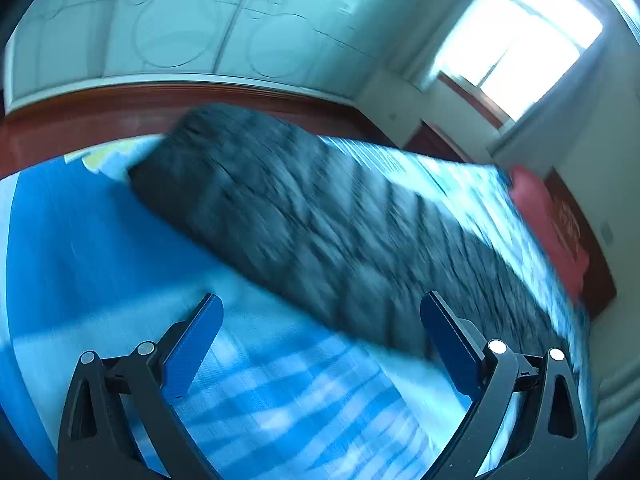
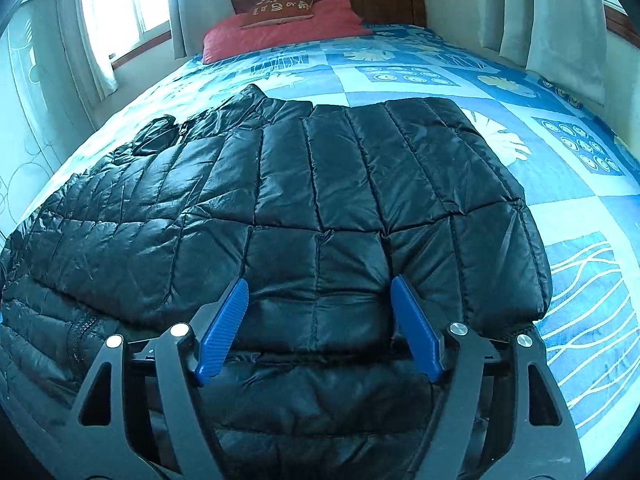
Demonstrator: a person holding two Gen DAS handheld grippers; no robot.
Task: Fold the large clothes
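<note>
Item: black quilted puffer jacket, glossy shell, stitched into padded rectangular panels with creased, shiny highlights. It lies spread flat across a bed covered by a blue and white patchwork bedspread. A smaller dark flap sits on its far left part; a zip line shows at the near left edge. In the left wrist view the jacket is motion-blurred, a long dark band running diagonally over the bedspread.

Right gripper: blue-padded fingers spread apart, held over the jacket's near edge; whether they touch the fabric cannot be told.

Left gripper: blue fingers wide apart, nothing between them, over the bedspread beside the jacket's edge.

Surroundings: red pillow at the head of the bed with a brown printed cushion lying on it; wooden headboard; bright window with pale curtains.
</note>
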